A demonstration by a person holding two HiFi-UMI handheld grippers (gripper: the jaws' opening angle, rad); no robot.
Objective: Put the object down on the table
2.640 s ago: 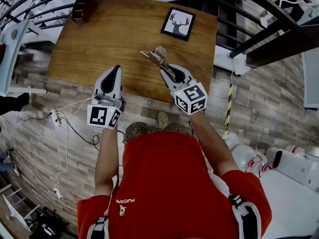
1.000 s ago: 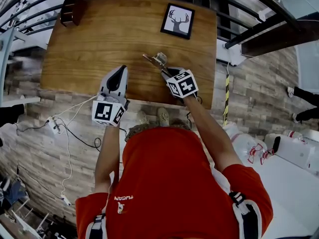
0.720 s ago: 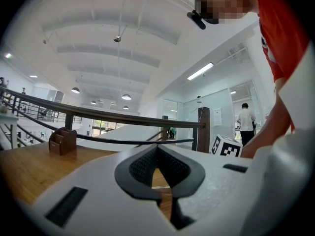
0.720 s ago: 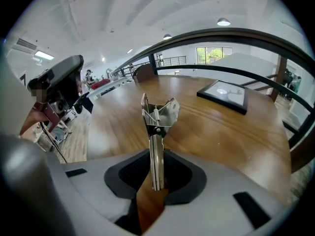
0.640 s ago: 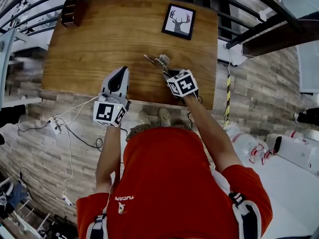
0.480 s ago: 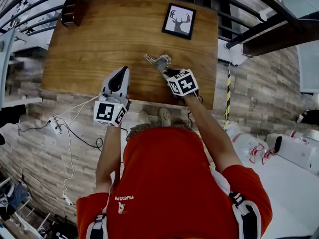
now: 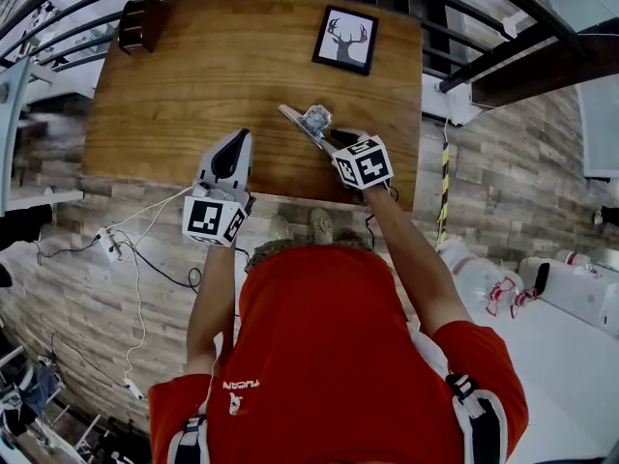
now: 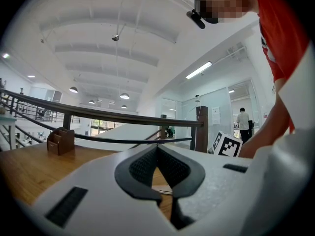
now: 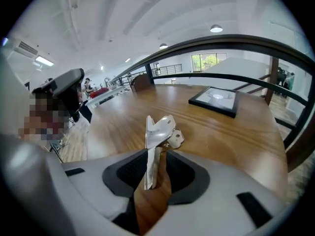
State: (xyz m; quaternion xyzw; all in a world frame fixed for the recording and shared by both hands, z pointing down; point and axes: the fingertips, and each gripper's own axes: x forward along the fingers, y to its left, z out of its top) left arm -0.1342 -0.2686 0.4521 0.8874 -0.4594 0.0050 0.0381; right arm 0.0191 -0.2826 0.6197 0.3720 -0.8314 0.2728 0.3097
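The object is a small shiny metal bracket (image 7: 309, 121) with a flat strip and holed tabs. It lies on the wooden table (image 7: 193, 75) near the front right. In the right gripper view the bracket (image 9: 156, 132) stands on edge between the pads of my right gripper (image 9: 156, 168), whose jaws are opening; a gap shows beside it on the right. In the head view my right gripper (image 7: 327, 141) sits just behind the bracket. My left gripper (image 7: 230, 135) hovers at the table's front edge, shut and empty, its pads (image 8: 170, 163) meeting at the tip.
A black-framed deer picture (image 7: 345, 40) lies at the table's far right, and it shows again as a framed picture (image 9: 214, 100) beyond the bracket. A brown wooden box (image 7: 140, 22) stands at the far left corner. A dark railing (image 7: 503, 51) runs behind the table. Cables (image 7: 126, 249) trail on the floor.
The right gripper's jaws have widened around the bracket and the gripper has drawn back a little toward the person. The bracket now rests on the table. The left gripper has stayed put.
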